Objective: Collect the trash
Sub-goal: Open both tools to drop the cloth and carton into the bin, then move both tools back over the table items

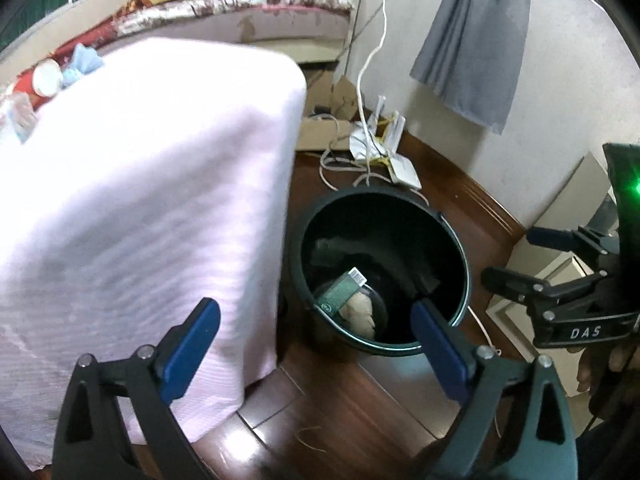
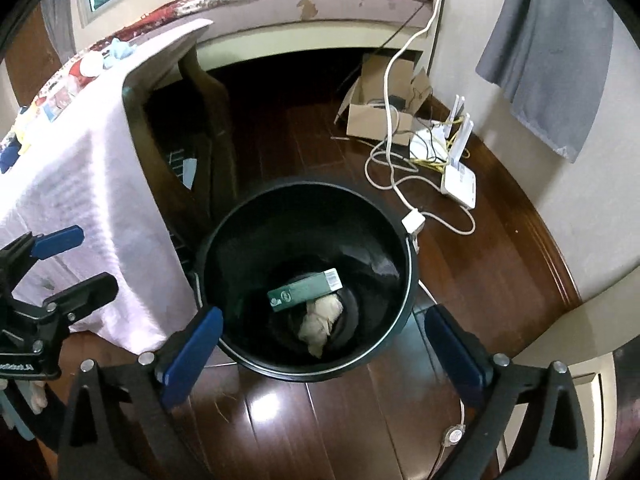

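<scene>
With the box (image 2: 305, 290) and wad (image 2: 320, 326) lying in the bin (image 2: 408, 280) at frame centre, both grippers, left (image 1: 316, 344) and right (image 2: 324, 348), gape empty and should lift clear before seeking more trash at upper left.

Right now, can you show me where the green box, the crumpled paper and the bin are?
green box (image 2: 304, 290), right wrist view, middle of its top face.
crumpled paper (image 2: 320, 320), right wrist view, its pale middle.
bin (image 2: 408, 292), right wrist view, right rim.
</scene>
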Demonstrator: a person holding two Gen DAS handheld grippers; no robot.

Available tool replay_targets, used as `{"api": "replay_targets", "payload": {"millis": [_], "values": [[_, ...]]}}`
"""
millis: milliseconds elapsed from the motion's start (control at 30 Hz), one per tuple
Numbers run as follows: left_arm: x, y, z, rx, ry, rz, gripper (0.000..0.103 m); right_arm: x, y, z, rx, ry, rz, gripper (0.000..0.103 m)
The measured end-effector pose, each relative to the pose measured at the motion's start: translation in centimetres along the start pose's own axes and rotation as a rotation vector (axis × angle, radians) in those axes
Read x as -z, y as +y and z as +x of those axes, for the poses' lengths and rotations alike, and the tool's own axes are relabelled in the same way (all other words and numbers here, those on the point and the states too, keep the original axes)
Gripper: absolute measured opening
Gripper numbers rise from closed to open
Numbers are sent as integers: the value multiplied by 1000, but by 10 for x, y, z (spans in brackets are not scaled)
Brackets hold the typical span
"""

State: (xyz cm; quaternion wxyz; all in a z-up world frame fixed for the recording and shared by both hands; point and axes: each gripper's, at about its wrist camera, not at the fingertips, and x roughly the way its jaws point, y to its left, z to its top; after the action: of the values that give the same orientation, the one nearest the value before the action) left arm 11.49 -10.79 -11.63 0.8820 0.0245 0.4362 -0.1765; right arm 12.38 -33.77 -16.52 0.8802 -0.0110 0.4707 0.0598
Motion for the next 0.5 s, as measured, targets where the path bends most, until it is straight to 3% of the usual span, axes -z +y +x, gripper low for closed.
{"api": "replay_targets", "payload": {"millis": [333, 500], "values": [[1, 16, -43, 14, -66, -34, 96, -14, 22, -30, 18, -83, -7, 103], [1, 24, -71, -28, -121, -32, 96, -21, 39, -55, 18, -174, -26, 103]]}}
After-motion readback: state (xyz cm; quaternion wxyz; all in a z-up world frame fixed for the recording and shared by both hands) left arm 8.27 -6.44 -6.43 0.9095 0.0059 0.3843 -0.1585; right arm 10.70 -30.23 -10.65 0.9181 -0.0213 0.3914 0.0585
